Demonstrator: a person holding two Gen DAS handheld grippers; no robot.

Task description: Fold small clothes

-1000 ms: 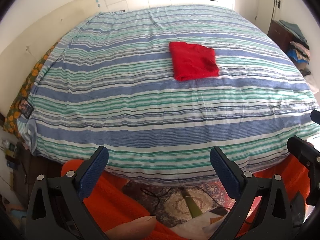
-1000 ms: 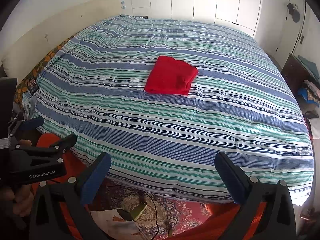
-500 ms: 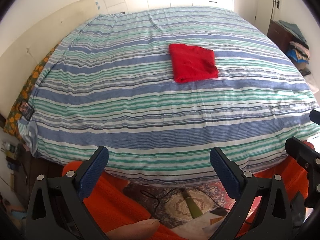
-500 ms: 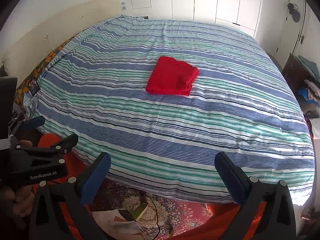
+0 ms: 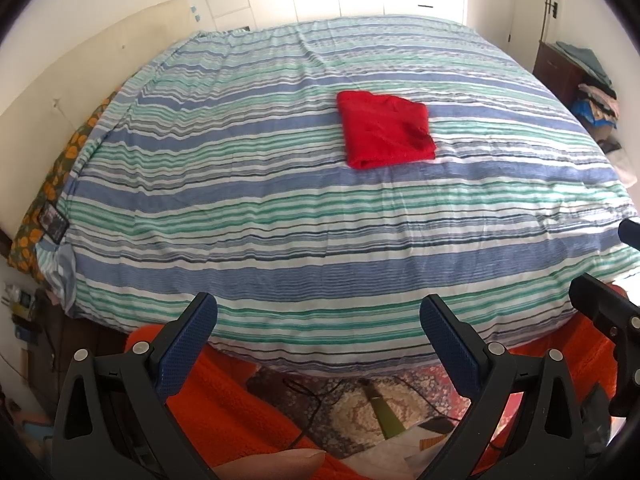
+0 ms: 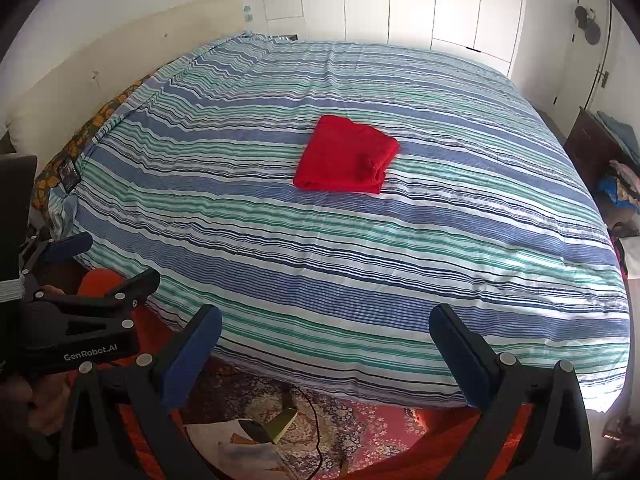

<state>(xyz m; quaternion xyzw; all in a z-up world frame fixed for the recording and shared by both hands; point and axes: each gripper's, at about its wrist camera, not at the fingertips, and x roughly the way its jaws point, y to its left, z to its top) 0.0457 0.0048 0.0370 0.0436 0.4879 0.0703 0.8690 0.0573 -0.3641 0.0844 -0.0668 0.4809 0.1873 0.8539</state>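
Note:
A small red garment [image 5: 386, 134] lies folded into a neat rectangle near the middle of the striped bed [image 5: 280, 220]; it also shows in the right wrist view [image 6: 346, 156]. My left gripper [image 5: 318, 316] is open and empty, held off the near edge of the bed, far from the garment. My right gripper [image 6: 326, 326] is open and empty too, also back from the near edge. The left gripper shows at the left of the right wrist view [image 6: 100, 260]. Part of the right gripper shows at the right edge of the left wrist view [image 5: 612, 308].
The bed's blue, green and white striped cover [image 6: 440, 240] fills both views. A cream headboard [image 6: 120, 68] stands at the left. A dark dresser with piled clothes [image 5: 584, 92] stands at the right. A patterned rug with a cable and papers [image 6: 280, 412] lies below.
Both grippers have drifted slightly, so the bed and red garment sit a little lower in the views. Both stay open; the garment has not moved.

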